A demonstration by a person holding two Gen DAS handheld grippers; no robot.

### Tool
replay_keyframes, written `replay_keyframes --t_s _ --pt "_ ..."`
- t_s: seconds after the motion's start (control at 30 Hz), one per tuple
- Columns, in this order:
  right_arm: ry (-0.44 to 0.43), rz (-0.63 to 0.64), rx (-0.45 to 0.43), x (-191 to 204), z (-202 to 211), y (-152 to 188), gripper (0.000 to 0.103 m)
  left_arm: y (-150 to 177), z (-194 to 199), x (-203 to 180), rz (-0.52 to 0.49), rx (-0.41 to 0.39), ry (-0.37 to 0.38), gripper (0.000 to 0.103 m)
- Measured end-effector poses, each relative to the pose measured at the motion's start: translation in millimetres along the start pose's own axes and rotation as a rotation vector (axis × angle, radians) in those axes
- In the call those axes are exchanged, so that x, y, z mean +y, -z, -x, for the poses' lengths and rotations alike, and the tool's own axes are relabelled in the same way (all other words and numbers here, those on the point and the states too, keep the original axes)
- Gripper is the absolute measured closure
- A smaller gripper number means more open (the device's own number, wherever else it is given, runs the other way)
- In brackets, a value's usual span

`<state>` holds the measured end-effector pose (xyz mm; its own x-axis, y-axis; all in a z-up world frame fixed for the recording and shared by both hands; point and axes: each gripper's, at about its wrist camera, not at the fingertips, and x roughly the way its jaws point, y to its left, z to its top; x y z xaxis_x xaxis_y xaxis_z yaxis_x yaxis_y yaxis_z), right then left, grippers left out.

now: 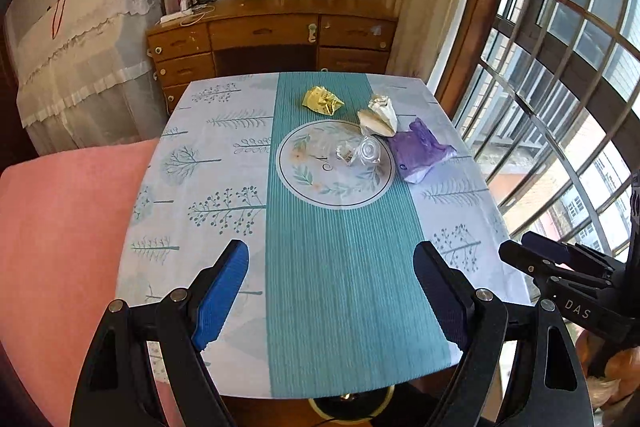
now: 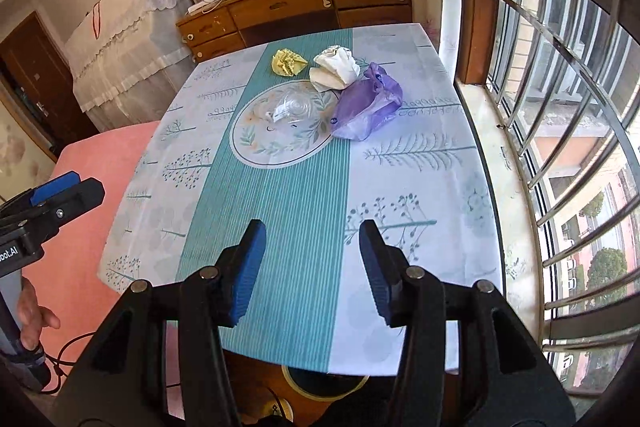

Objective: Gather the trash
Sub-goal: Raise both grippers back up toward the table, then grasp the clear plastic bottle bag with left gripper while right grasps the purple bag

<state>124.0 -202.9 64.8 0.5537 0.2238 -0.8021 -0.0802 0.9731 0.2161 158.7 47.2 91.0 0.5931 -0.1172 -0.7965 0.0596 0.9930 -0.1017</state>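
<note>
Several pieces of trash lie at the far middle of the table [image 1: 224, 187]: a crumpled yellow wrapper [image 1: 322, 100], a crumpled white paper [image 1: 378, 117], a purple plastic bag [image 1: 420, 151] and a crushed clear plastic piece [image 1: 360, 153] on the round printed motif. In the right wrist view they show as the yellow wrapper [image 2: 289, 63], white paper [image 2: 335, 67], purple bag [image 2: 366, 103] and clear plastic [image 2: 292, 107]. My left gripper [image 1: 332, 291] is open and empty above the table's near edge. My right gripper [image 2: 313, 269] is open and empty, also near the front edge.
A pink surface [image 1: 60, 247] lies left of the table. A wooden desk with drawers [image 1: 272, 35] stands behind it. A barred window [image 2: 560, 107] runs along the right. A round bin rim [image 2: 324, 383] shows under the table's near edge.
</note>
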Motion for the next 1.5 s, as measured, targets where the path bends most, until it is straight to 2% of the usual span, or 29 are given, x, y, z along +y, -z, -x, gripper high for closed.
replay_keyframes --t_s 0.13,0.3,0.47,0.63,0.77,0.97,1.13,1.2,1.23,1.37,1.5 --pt "-0.029 0.068 0.018 -34.3 -25.3 -46.7 0.051 -41.3 -36.1 -21.6 0.068 0.017 -0.031 0.017" --pt "-0.062 0.058 0.070 -77.3 -69.5 -102.3 0.047 -80.8 -77.1 -36.0 0.157 0.042 -0.048 0.017" --pt "-0.085 0.050 0.134 -97.3 -126.9 -142.6 0.044 -103.7 -113.2 -34.7 0.194 0.057 -0.107 0.017" --pt "-0.084 0.026 0.198 -107.3 -189.2 -166.5 0.044 -116.5 -157.1 -16.5 0.293 0.103 -0.137 0.017" --pt "-0.078 -0.001 0.268 -111.5 -238.6 -175.0 0.043 -112.3 -186.4 5.2 0.374 0.158 -0.123 0.017" --pt "-0.080 -0.007 0.339 -104.5 -284.9 -172.6 0.043 -112.8 -226.7 17.0 0.441 0.212 -0.098 0.017" --pt "-0.071 0.070 0.332 -88.9 -296.7 -166.3 0.043 -110.4 -254.2 18.2 0.497 0.257 -0.066 0.017" --pt "-0.074 0.101 0.325 -84.1 -296.8 -162.9 0.054 -109.1 -262.5 19.0 0.513 0.272 -0.055 0.017" --pt "-0.071 0.120 0.322 -82.3 -296.0 -160.9 0.067 -108.4 -266.1 18.2 0.520 0.279 -0.050 0.017" --pt "-0.070 0.153 0.314 -81.6 -291.4 -153.0 0.075 -103.1 -282.9 20.9 0.582 0.310 -0.032 0.017" --pt "-0.068 0.146 0.315 -84.8 -287.2 -143.5 0.077 -98.1 -296.6 27.1 0.652 0.332 -0.017 0.017"
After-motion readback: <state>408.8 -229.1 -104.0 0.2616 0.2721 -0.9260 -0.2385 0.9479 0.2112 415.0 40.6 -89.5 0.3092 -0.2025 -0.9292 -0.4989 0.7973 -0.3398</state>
